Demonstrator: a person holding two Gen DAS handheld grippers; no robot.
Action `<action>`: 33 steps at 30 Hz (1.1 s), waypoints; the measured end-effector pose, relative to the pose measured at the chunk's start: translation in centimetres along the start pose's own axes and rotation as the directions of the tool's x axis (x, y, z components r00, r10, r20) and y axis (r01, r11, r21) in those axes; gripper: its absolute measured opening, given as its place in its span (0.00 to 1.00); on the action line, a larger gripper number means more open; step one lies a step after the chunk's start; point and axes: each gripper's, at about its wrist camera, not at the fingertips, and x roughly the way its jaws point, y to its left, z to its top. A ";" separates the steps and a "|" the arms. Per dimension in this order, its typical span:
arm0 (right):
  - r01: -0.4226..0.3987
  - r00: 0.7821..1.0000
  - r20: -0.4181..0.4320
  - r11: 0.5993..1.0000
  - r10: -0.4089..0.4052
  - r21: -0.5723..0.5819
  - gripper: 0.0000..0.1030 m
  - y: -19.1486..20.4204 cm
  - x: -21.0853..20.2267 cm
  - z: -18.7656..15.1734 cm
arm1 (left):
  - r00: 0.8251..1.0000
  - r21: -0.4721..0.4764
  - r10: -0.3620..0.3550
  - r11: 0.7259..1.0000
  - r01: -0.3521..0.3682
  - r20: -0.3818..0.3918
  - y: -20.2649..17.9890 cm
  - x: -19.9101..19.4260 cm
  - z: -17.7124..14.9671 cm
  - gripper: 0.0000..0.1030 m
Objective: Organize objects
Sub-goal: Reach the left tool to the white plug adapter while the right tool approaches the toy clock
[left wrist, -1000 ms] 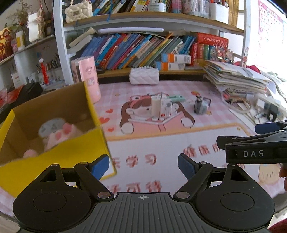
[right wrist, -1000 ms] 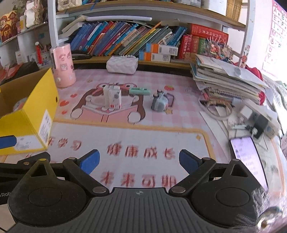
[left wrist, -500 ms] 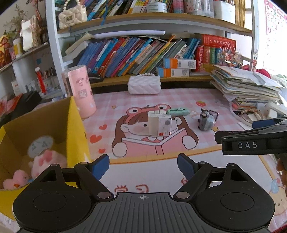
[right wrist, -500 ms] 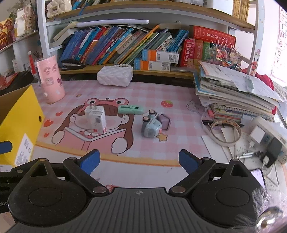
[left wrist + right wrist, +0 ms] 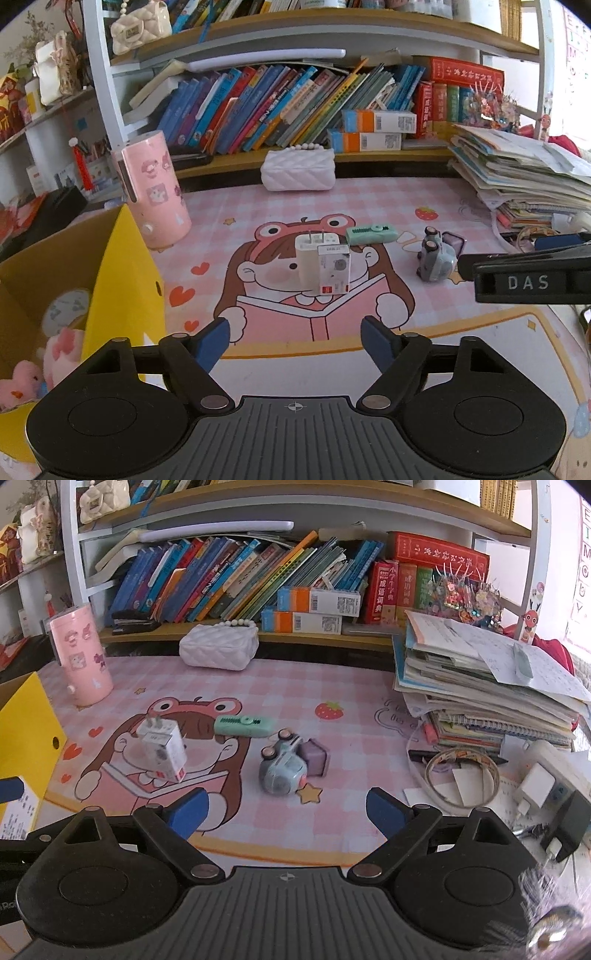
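Both tongs have been carried forward over the pink cartoon-printed desk mat (image 5: 461, 206), so that the small things lying on it are now seen nearer than a second ago. The left tongs (image 5: 295, 339) have just been closing a little, yet nothing lies between their blue pads and they are spread; the right tongs (image 5: 286, 808) are spread wide and likewise empty.

Straight ahead of the left tongs stands the white plug-in charger block (image 5: 325, 267), upright with its prongs up. Just beyond it, slightly to the right, lies the mint-green flat oblong gadget (image 5: 371, 234). Ahead of the right tongs, a little left of their centre line, the small grey-blue toy car (image 5: 282, 771) is tipped on end against a lilac cube (image 5: 314, 757).

The yellow cardboard box (image 5: 122, 280) is now close by the left side of the left tongs, and pink plush toys (image 5: 62, 347) are already inside it. From this, the sorting is judged partly done. The narrowing of the left tongs suggests that the charger block is being lined up for collection, with the toy car probably left to the right tongs.
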 end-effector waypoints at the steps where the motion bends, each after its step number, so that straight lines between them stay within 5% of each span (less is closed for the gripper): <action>1: 0.000 1.000 0.003 1.000 0.000 0.001 0.90 -0.2 0.2 0.2 | 1.000 -0.001 0.003 1.000 -0.003 0.000 -0.1 0.1 0.1 0.74; 25: -0.023 0.999 -0.023 0.997 0.022 -0.067 0.87 -1.2 7.8 1.7 | 0.998 0.027 0.044 0.999 -0.043 -0.034 -1.9 3.9 1.4 0.70; 33: -0.042 0.996 -0.078 0.997 0.037 -0.066 0.76 -1.5 11.4 1.5 | 0.998 0.022 0.053 0.998 -0.052 -0.037 -2.5 5.4 2.3 0.61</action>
